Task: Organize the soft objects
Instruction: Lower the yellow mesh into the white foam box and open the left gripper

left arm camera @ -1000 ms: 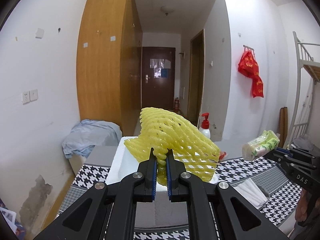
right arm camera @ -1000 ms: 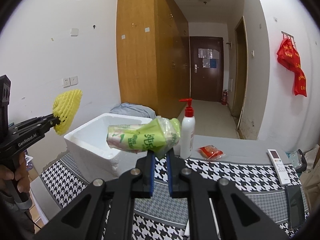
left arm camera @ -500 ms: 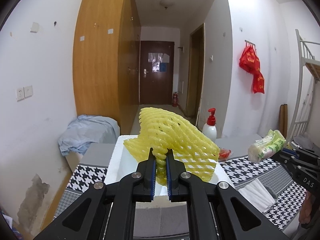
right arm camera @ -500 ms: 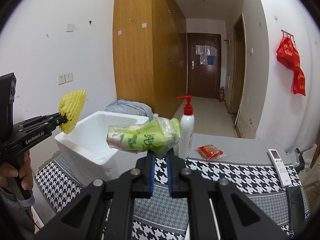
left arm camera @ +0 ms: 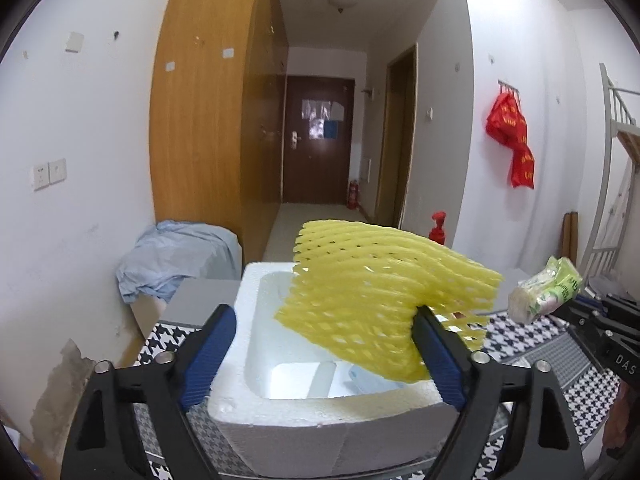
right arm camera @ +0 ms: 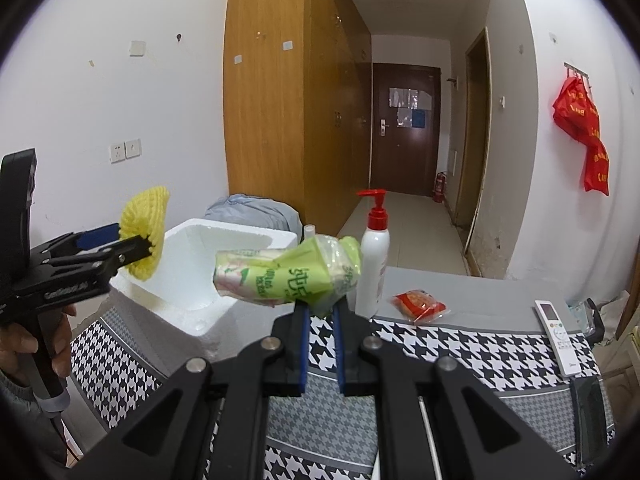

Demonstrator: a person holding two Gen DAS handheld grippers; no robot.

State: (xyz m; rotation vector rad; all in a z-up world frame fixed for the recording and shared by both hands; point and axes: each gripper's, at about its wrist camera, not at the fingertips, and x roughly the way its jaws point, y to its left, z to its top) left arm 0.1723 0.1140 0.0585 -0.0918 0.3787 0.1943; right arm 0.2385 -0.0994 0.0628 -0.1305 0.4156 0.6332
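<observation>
- The left gripper (left arm camera: pixel 324 344) has its blue-padded fingers (left arm camera: pixel 208 354) spread wide and opening; the yellow foam mesh fruit sleeve (left arm camera: pixel 384 300) lies between them, resting against the right-hand finger and clear of the left-hand one, above the open white foam box (left arm camera: pixel 320 436).
- The left wrist view looks down into the box and shows pale items on its floor, too blurred to name; the right wrist view shows only the box's outer wall and far inner side (right arm camera: pixel 208 264).
- The right wrist view shows the left gripper (right arm camera: pixel 132 248) side-on, held in a person's hand (right arm camera: pixel 44 344), with the sleeve (right arm camera: pixel 146 232) over the box's near rim.
- The right gripper (right arm camera: pixel 320 316) has its fingers (right arm camera: pixel 300 344) pinched narrow on a fold of the green-and-white soft plastic packet (right arm camera: pixel 288 276), held in the air above the houndstooth-patterned counter (right arm camera: pixel 460 352).
- The left wrist view shows that packet (left arm camera: pixel 544 296) only at its right edge, well apart from the box.
- Only the right wrist view shows the white pump bottle with a red head (right arm camera: pixel 374 256) standing just beside the box, the red snack wrapper (right arm camera: pixel 420 304) near it, and the white remote control (right arm camera: pixel 558 336) towards the counter's right edge.
</observation>
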